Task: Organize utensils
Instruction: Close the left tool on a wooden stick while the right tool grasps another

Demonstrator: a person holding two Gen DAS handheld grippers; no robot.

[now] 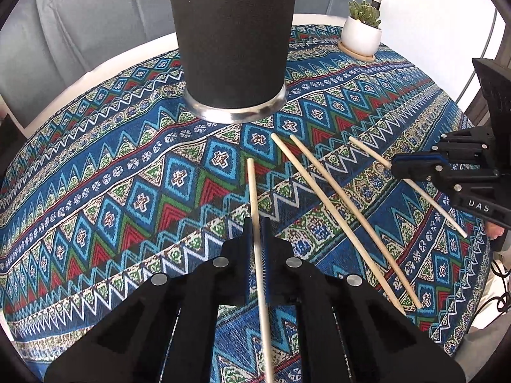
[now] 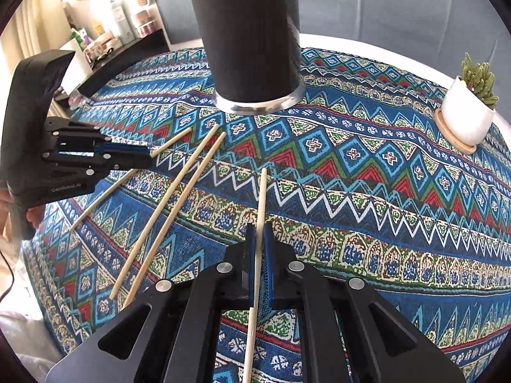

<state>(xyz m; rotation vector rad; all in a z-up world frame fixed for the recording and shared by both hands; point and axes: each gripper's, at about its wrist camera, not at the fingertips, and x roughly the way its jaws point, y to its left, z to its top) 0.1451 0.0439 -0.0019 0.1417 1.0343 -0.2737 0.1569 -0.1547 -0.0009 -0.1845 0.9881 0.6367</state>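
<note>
A tall black cup [image 1: 234,38] with a metal base stands on the patterned cloth; it also shows in the right wrist view [image 2: 252,41]. My left gripper [image 1: 256,226] is shut on a wooden chopstick [image 1: 252,185] that points toward the cup. My right gripper [image 2: 260,231] is shut on another chopstick [image 2: 262,194]. Two loose chopsticks [image 1: 335,210] lie side by side on the cloth between the grippers; they also show in the right wrist view [image 2: 172,204]. The right gripper appears in the left wrist view [image 1: 394,164], the left gripper in the right wrist view [image 2: 148,156].
A small succulent in a white pot [image 1: 362,33] on a wooden coaster stands at the far right of the round table [image 1: 105,70]; it also shows in the right wrist view [image 2: 468,118]. A grey sofa is behind the table. A shelf with bottles [image 2: 121,19] is at the far left.
</note>
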